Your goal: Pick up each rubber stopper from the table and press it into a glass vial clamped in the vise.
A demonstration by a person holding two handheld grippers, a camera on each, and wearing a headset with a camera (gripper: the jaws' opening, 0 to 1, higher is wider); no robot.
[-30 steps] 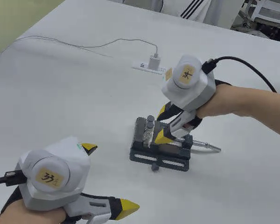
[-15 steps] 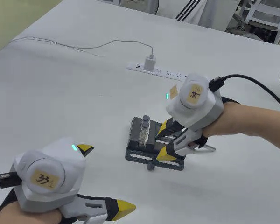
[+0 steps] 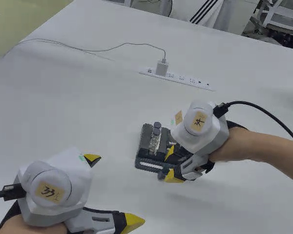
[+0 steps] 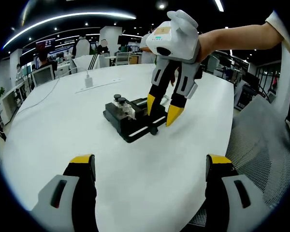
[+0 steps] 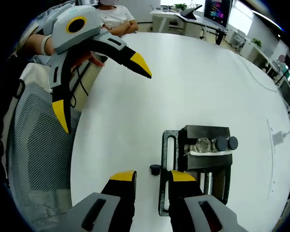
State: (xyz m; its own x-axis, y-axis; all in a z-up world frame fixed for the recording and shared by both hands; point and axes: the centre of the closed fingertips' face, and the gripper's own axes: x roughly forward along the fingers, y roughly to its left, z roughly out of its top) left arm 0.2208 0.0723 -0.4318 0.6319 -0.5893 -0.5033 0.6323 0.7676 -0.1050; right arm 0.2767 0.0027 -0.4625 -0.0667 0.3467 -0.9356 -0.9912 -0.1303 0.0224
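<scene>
Dark round rubber stoppers (image 5: pixel 220 143) are being held in clear glass vials (image 5: pixel 202 143) in the black metal vise (image 3: pixel 150 157); likely light, squashy, best pinched sideways. Left hand-held gripper (image 4: pixel 150 160): spread wide, empty; right hand-held gripper (image 5: pixel 153 175): narrowly parted, empty.

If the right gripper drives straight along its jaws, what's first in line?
Likely the vise: the right gripper points at its slotted front rail, with the small black knob just ahead between the jaws. Depth is unclear.

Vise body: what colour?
Black; the vise shows best in the right gripper view.
</scene>
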